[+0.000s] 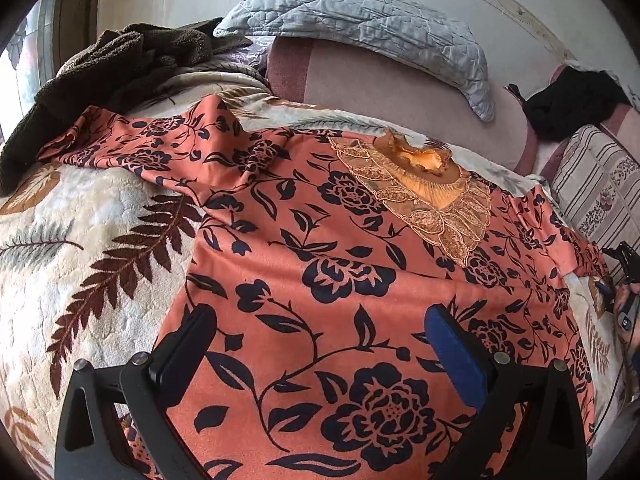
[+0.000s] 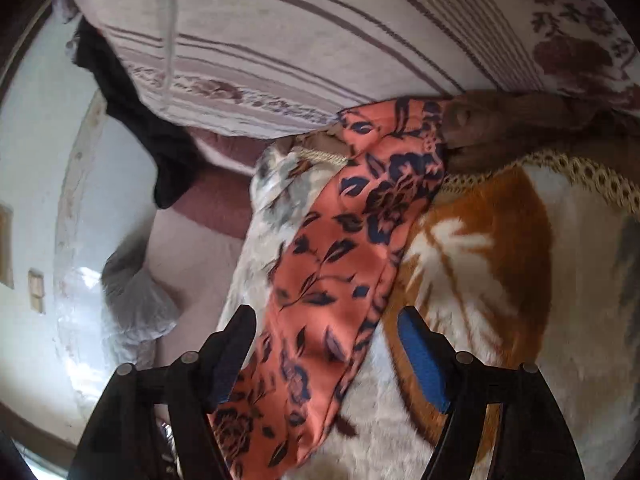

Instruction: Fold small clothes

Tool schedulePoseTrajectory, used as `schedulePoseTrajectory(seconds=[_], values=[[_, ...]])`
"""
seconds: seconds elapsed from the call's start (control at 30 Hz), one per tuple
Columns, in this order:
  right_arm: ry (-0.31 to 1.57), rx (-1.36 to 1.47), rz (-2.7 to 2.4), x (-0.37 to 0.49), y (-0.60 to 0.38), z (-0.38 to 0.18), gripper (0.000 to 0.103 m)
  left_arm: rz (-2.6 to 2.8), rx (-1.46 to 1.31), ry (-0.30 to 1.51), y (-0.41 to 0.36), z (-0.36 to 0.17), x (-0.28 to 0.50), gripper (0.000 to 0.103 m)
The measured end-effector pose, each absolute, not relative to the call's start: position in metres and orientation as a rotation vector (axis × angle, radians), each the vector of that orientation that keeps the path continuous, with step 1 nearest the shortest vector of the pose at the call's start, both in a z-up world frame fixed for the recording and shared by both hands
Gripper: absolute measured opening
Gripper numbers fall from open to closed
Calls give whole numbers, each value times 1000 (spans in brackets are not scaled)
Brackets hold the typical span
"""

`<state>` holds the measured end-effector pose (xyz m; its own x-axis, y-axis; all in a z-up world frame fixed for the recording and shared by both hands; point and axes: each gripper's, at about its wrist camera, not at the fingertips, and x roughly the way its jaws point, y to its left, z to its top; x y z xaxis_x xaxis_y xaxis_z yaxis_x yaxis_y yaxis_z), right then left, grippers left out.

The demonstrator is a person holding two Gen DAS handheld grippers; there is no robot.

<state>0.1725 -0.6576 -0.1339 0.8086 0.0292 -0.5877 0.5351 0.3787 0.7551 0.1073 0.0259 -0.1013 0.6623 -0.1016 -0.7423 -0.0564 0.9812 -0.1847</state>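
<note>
A salmon top [image 1: 320,248] with a dark navy flower print and a gold lace collar [image 1: 432,184] lies spread face up on a fleecy leaf-pattern blanket [image 1: 80,248]. One sleeve [image 1: 132,140] stretches to the far left. My left gripper [image 1: 318,312] hangs open over the lower body of the top, with nothing clamped. The other sleeve [image 2: 340,264] runs along the blanket [image 2: 480,264] towards a striped cushion. My right gripper [image 2: 324,316] straddles this sleeve, its fingers apart and a gap left to the blue pad [image 2: 420,352]. The right gripper [image 1: 624,280] also shows at the left wrist view's right edge.
A grey quilted pillow [image 1: 360,28] lies on a pink backrest [image 1: 380,92] behind the top. A dark brown fleece [image 1: 100,68] is heaped at the far left. A black garment [image 1: 572,100] and a striped cushion [image 2: 300,40] lie at the right end.
</note>
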Motion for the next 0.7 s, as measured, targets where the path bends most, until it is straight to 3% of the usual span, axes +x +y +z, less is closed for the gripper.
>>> schedulePoseTrajectory(seconds=[0.07, 0.13, 0.17, 0.2, 0.33, 0.5, 0.63, 0.67, 0.7], values=[[567, 1184, -359, 189, -669, -137, 71, -36, -209, 846, 26, -101, 109, 103], [589, 1095, -408, 205, -671, -127, 56, -39, -204, 847, 26, -101, 110, 103], [632, 1062, -432, 214, -675, -123, 15, -42, -206, 848, 26, -100, 110, 103], [685, 1023, -475, 222, -677, -119, 6, -45, -215, 844, 28, -99, 110, 103], [639, 733, -472, 246, -638, -36, 6, -51, -260, 826, 39, -90, 107, 103], [479, 389, -148, 256, -482, 99, 6, -40, -321, 778, 59, -78, 100, 103], [453, 218, 97, 229, -331, 114, 9, -8, -364, 763, 77, -74, 97, 103], [473, 189, 148, 220, -306, 96, 25, 0, -378, 762, 81, -74, 96, 103], [517, 174, 184, 218, -282, 75, 72, 8, -385, 764, 85, -74, 95, 103]])
